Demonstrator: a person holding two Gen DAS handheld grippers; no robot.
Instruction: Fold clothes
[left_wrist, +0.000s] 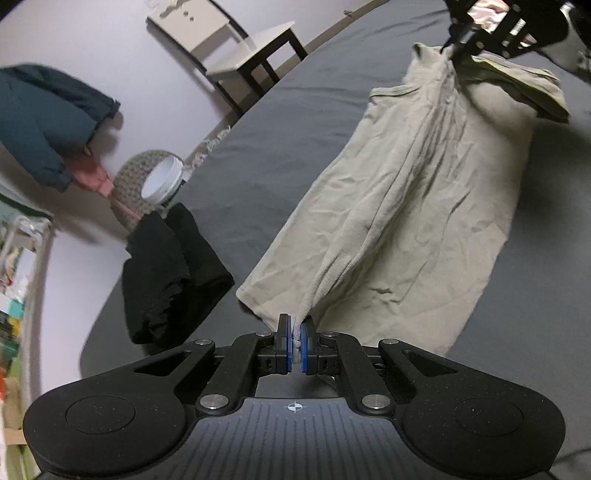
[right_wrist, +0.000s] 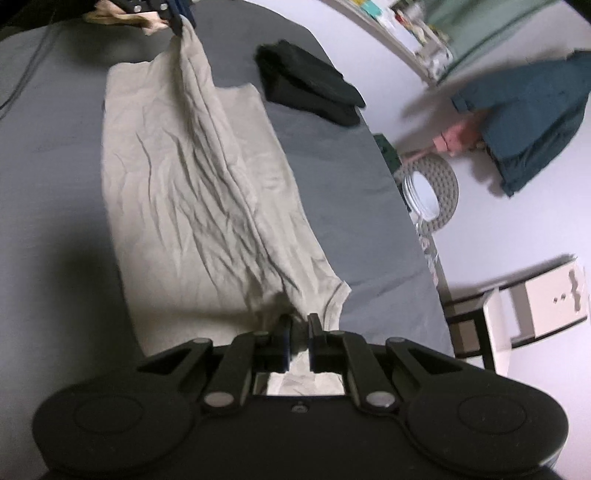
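No readable text, labels or brands, only a small crosshair mark (left_wrist: 294, 407) (white, round) on the left gripper's body

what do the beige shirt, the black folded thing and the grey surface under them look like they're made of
Beige shirt: thin, soft matte knit, probably cotton jersey; it creases finely and bunches into ridges between the left gripper and right gripper.
Black folded garment: thicker matte fabric with rounded folds; the weave is too dark to tell.
Grey surface: smooth matte woven cloth, like a sheet, faintly wrinkled.
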